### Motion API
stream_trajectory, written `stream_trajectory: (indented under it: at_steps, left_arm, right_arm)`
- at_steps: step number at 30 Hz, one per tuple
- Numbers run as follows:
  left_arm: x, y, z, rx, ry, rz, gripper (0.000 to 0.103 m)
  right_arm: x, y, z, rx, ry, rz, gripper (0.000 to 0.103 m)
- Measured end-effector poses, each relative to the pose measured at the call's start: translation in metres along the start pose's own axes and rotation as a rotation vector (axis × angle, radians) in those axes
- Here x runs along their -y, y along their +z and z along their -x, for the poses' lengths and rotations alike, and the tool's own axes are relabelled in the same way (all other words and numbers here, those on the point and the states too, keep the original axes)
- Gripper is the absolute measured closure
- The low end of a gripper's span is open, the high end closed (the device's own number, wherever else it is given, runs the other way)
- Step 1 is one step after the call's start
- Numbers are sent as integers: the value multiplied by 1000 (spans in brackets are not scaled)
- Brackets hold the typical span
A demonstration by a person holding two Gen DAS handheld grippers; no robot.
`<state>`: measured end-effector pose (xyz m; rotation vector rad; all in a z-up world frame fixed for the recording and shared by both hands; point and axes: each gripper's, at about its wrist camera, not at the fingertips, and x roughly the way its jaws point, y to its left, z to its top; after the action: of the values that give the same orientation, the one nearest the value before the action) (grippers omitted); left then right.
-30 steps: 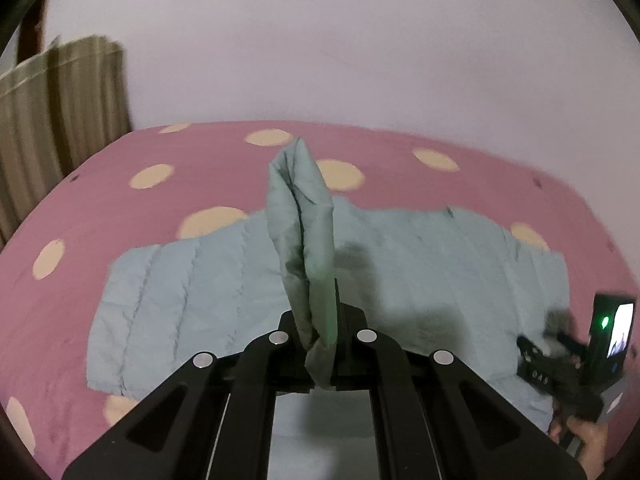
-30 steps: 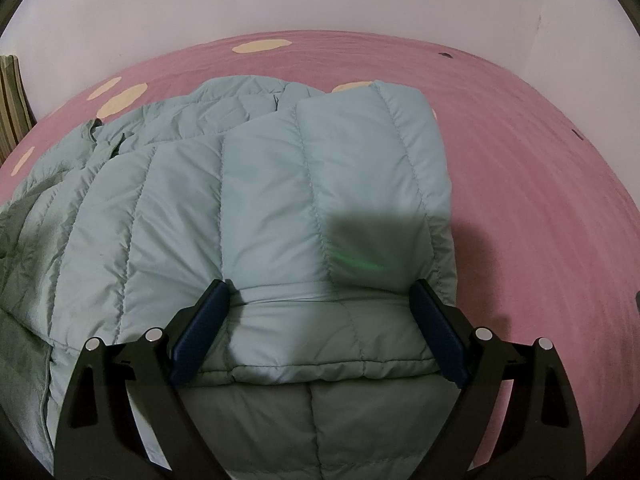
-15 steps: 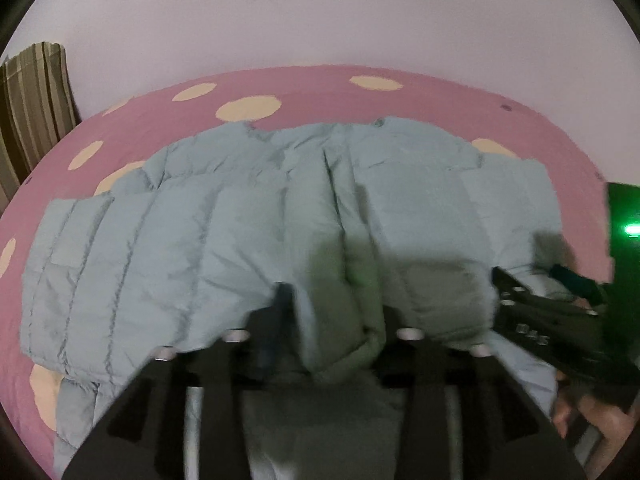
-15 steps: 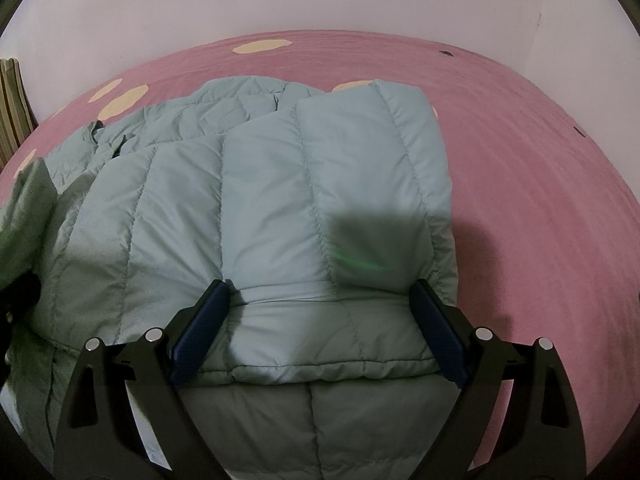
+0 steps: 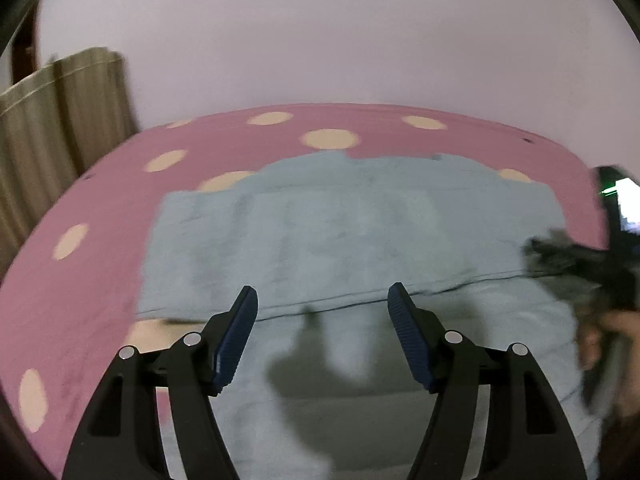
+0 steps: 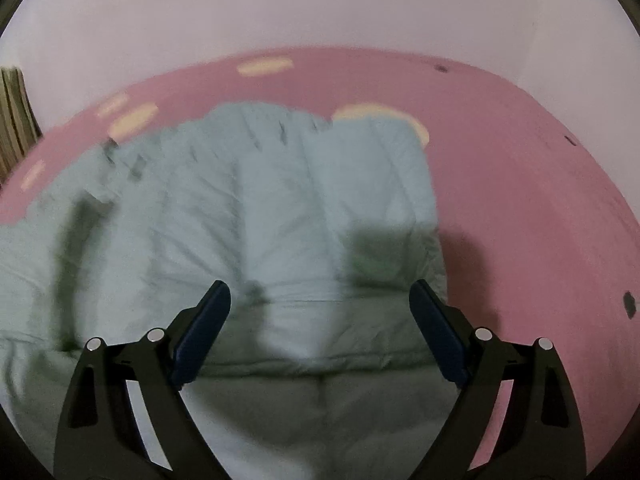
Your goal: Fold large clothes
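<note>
A pale green quilted jacket [image 5: 360, 236] lies spread on a pink bedspread [image 5: 100, 248] with cream dots; in the right wrist view the jacket [image 6: 280, 208] fills the middle and left. My left gripper [image 5: 322, 300] hovers over the jacket's near part, its jaws opening, with nothing between the blue pads. My right gripper [image 6: 320, 296] stands open above a folded edge of the jacket, holding nothing. The other gripper [image 5: 588, 256] and a hand [image 5: 616, 344] show at the right edge of the left wrist view.
A pale wall rises behind the bed. A striped brown curtain [image 5: 60, 128] hangs at the far left. Bare pink bedspread [image 6: 540, 208] lies to the right of the jacket.
The left gripper let go of the jacket sleeve it held upright; the sleeve now lies flat on the jacket, and the gripper has pulled back. The right gripper rose slightly, still open.
</note>
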<state>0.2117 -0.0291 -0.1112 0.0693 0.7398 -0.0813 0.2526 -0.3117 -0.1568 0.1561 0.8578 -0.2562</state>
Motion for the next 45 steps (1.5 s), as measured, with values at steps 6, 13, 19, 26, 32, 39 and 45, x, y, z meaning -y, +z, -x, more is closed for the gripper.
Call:
stream_trajectory:
  at_steps: [6,13,19,26,32,39,45]
  left_arm:
    - [-64,-17,-4,-41,97,120,36]
    - [-102,-31,-3,-58,142,167,36]
    - [-115,-38,-3,-75,127,192,36]
    - [-119,-24,4,-37,117,186,36]
    - [-108,1,-2,-17,104,147,36]
    - [-79,31,-24,-24,56,97,36]
    - [-48,45,-54,-65,45,36,36]
  right_arm:
    - [-71,1,33,8,172,96,13]
    - [-131,-7,7,-99,244,113,25]
    - [-153,-10,-6,-174,285,146,97]
    - [-131,21,45,13,261,144,100]
    - [-60,40,53,77,111,102,100]
    - [9,33,18,-2,43,18,100]
    - [25,14,-24,-114,66,-16,91]
